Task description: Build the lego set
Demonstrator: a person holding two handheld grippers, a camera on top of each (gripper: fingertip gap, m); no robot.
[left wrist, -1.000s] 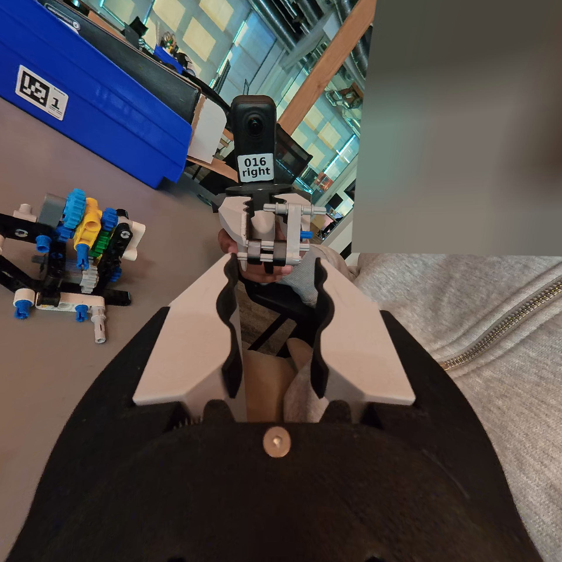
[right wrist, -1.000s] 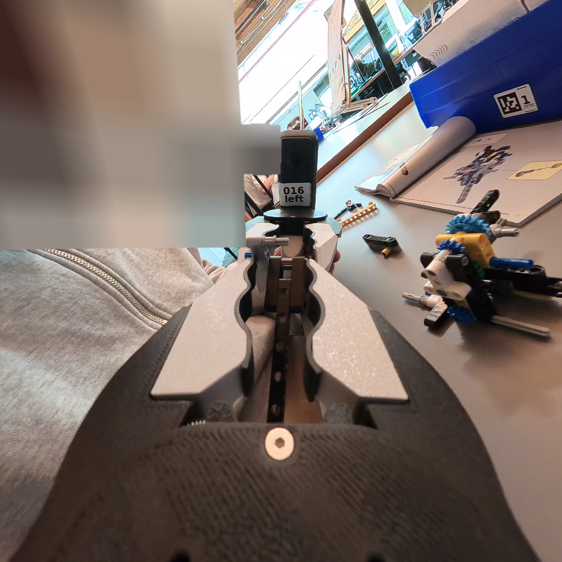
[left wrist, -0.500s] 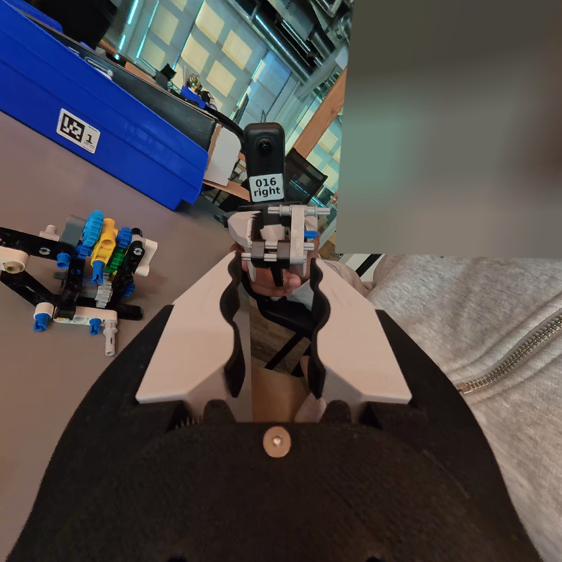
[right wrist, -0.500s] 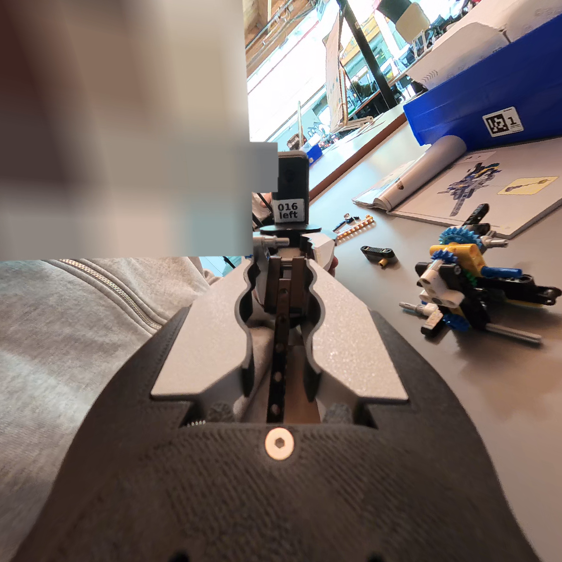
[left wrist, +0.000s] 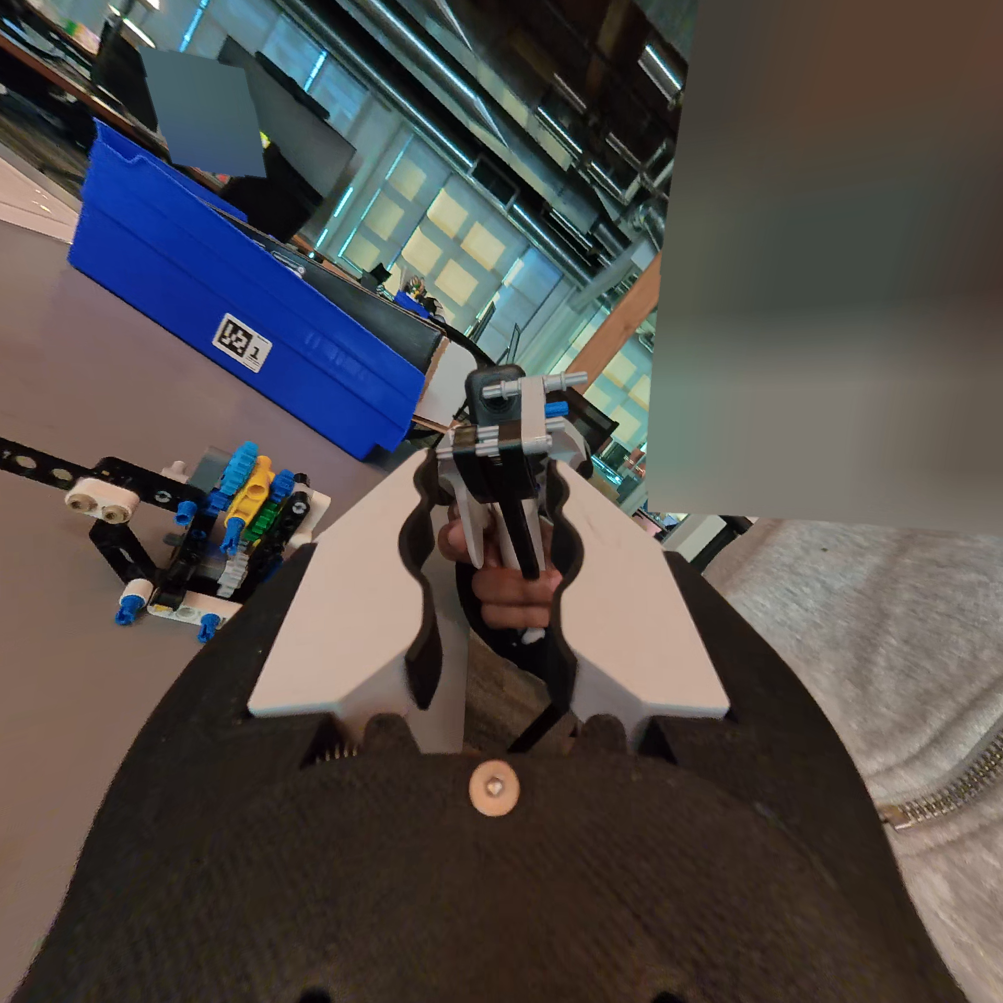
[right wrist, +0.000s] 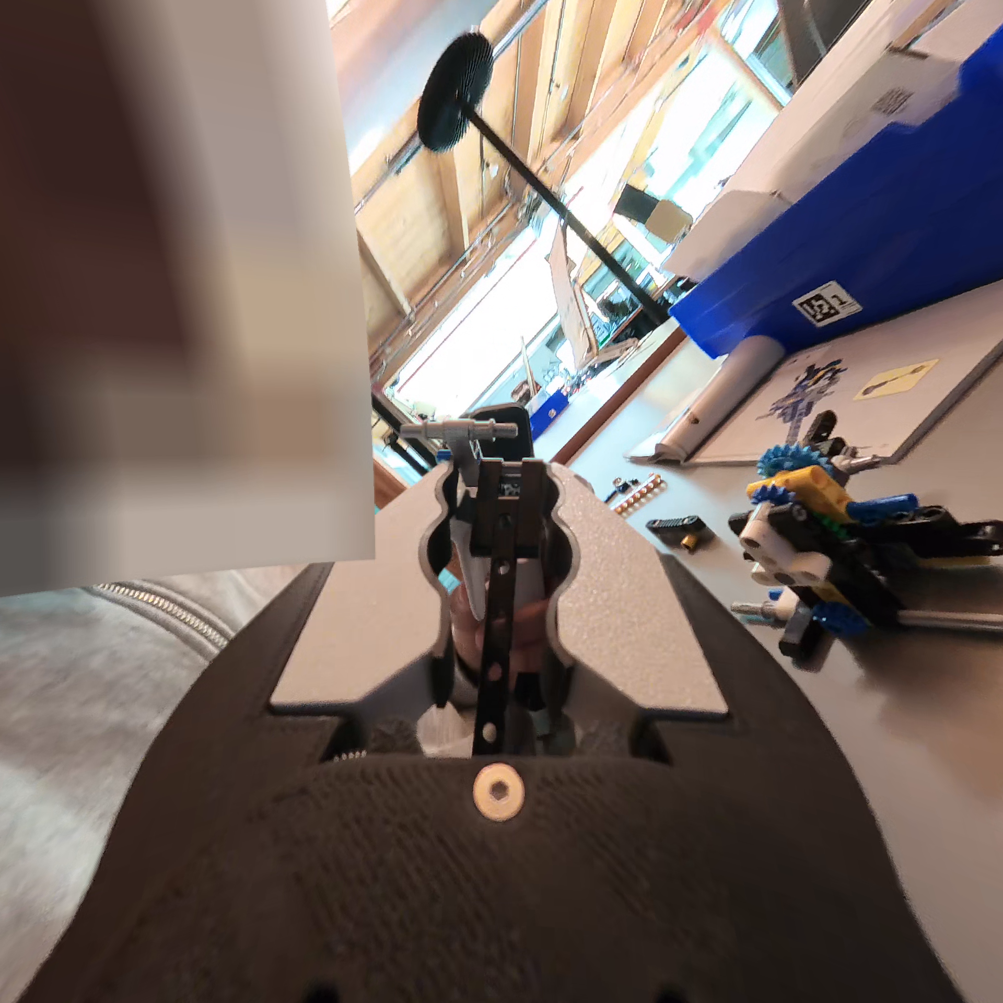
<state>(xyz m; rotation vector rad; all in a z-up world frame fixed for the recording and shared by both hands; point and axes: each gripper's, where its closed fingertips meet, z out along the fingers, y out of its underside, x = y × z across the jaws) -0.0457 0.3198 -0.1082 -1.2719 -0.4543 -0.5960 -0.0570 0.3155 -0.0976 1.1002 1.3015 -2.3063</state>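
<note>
My right gripper (right wrist: 496, 480) is shut on a small lego subassembly (right wrist: 507, 505) of black beams, grey axle pins and a blue pin. A long black beam (right wrist: 496, 640) hangs from it, back between my fingers. In the left wrist view the subassembly (left wrist: 502, 461) sits between the fingertips of my open left gripper (left wrist: 488, 475). I cannot tell whether the left pads touch it. The two grippers face each other in the air, off the table's edge. The main lego model (left wrist: 239, 532), with blue gears and a yellow part, lies on the grey table (left wrist: 108, 407); it also shows in the right wrist view (right wrist: 814, 543).
A blue bin (left wrist: 244, 304) stands behind the model and also shows in the right wrist view (right wrist: 868, 244). An open instruction booklet (right wrist: 868, 401) lies by it. A short black piece (right wrist: 675, 525) and a tan beam (right wrist: 638, 496) lie loose. The person's grey zip jacket (left wrist: 868, 651) is close by. Both grippers' tips are close together, under 4 cm apart.
The grippers have closed in on each other and tilted upward. The subassembly held by the right gripper, earlier well ahead of the left fingertips, now sits between them. The left jaws stay open.
</note>
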